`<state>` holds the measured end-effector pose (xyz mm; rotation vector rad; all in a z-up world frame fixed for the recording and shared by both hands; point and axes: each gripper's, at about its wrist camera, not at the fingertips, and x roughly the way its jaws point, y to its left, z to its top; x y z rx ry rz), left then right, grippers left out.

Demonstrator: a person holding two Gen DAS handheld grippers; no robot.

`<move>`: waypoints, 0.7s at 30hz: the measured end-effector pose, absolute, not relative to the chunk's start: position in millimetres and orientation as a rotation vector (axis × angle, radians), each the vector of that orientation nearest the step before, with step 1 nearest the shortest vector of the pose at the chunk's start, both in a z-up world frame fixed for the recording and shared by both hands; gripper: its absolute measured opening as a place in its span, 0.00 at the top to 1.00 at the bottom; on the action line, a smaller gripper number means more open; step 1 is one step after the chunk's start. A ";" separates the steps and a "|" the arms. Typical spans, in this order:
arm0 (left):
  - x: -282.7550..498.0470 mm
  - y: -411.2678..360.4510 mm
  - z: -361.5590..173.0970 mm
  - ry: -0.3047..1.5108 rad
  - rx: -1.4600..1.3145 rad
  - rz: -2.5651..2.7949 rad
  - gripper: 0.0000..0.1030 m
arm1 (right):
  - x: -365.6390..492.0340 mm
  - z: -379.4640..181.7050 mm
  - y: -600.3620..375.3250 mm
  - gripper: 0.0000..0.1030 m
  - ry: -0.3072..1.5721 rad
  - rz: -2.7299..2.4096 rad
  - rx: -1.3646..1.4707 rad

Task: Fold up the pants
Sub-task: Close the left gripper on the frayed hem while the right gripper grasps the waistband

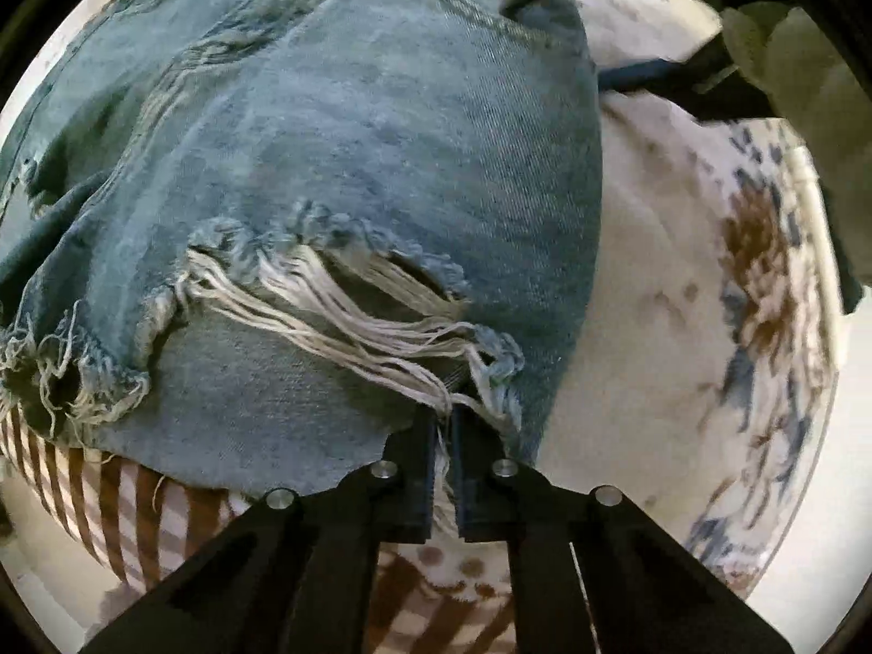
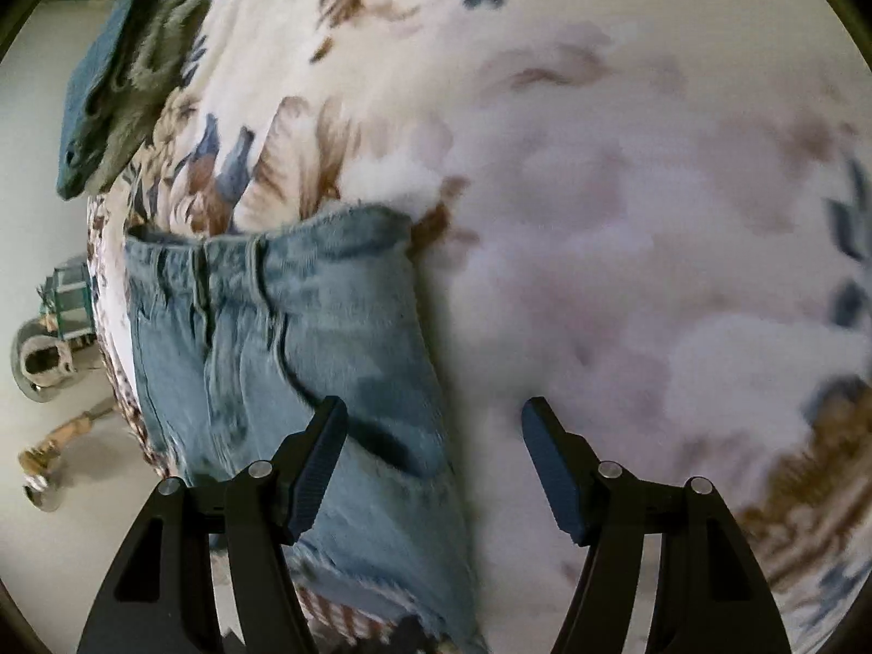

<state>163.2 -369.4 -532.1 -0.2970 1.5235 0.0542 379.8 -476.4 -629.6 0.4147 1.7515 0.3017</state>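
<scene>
Light blue ripped jeans (image 1: 338,125) lie on a floral bedspread (image 1: 654,283). In the left wrist view they fill the upper left, with a frayed tear and white threads across the middle. My left gripper (image 1: 444,419) is shut on the frayed denim at the tear's right end. In the right wrist view the jeans (image 2: 305,338) lie at the left, waistband at the far end. My right gripper (image 2: 433,419) is open and empty, above the jeans' right edge. The right gripper also shows at the top right of the left wrist view (image 1: 681,76).
A folded teal and grey cloth (image 2: 120,87) lies at the bed's far left edge. A brown-striped sheet (image 1: 120,496) shows under the jeans. Floor with small items (image 2: 43,365) lies left of the bed. Bare bedspread (image 2: 627,245) spreads to the right.
</scene>
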 end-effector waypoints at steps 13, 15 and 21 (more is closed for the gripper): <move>141.7 -220.8 -430.9 1.289 -0.570 0.074 0.98 | 369.9 -488.4 -396.5 0.91 1.514 0.269 0.345; 139.9 -199.2 -416.8 1.245 -0.597 0.102 0.98 | 371.4 -461.3 -363.9 0.92 1.485 0.307 0.306; 134.4 -100.5 -411.2 1.162 -0.649 0.244 0.98 | 384.3 -428.1 -241.0 0.92 1.446 0.419 0.203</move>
